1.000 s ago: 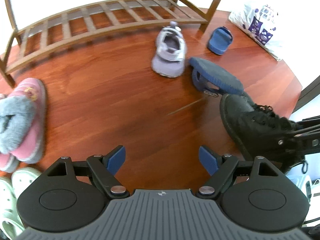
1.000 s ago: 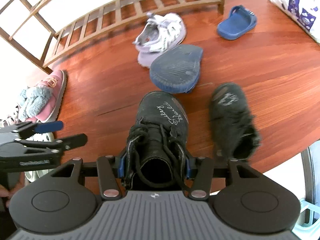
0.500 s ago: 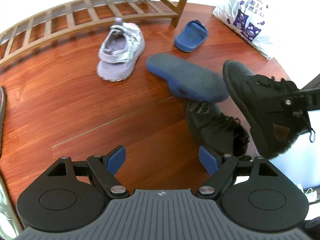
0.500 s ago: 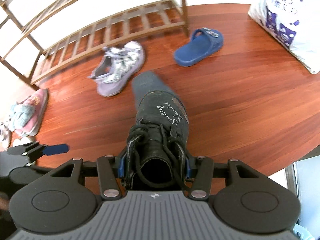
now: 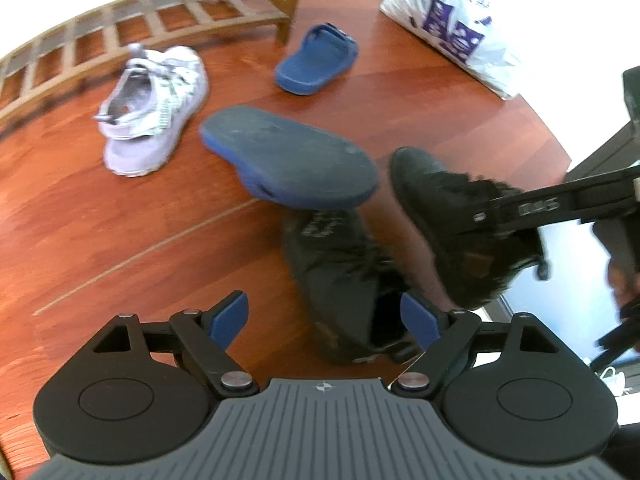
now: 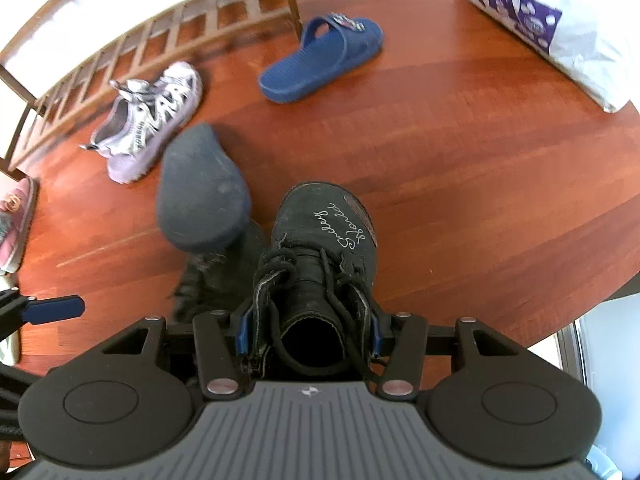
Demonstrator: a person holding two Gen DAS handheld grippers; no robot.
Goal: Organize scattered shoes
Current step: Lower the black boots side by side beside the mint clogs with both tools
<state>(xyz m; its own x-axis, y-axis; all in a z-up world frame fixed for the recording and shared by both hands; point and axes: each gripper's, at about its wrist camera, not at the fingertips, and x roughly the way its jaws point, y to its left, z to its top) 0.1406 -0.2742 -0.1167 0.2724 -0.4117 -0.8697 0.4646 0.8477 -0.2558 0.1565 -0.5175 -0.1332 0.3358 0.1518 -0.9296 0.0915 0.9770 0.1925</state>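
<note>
My right gripper (image 6: 308,326) is shut on the collar of a black lace-up boot (image 6: 324,236) and holds it above the floor; the left wrist view shows that boot (image 5: 436,204) hanging at the right. Its twin, a second black boot (image 5: 336,276), lies on the wooden floor. My left gripper (image 5: 322,308) hovers over its shaft with jaws opening, pads apart from it. An upturned blue slipper (image 5: 288,160) rests on that boot's toe. A lilac sneaker (image 5: 152,104) and an upright blue slipper (image 5: 316,60) lie farther off.
A slatted wooden shoe rack (image 5: 160,28) stands at the back left, one leg by the upright slipper. A white bag with purple print (image 5: 452,12) lies at the back right. A pink furry slipper (image 6: 16,220) shows at the left edge. The floor's edge runs along the right.
Both grippers have swept to the right across the floor, the right one carrying the boot. The lying boot has come under my left gripper, and the pink slipper has left the left wrist view.
</note>
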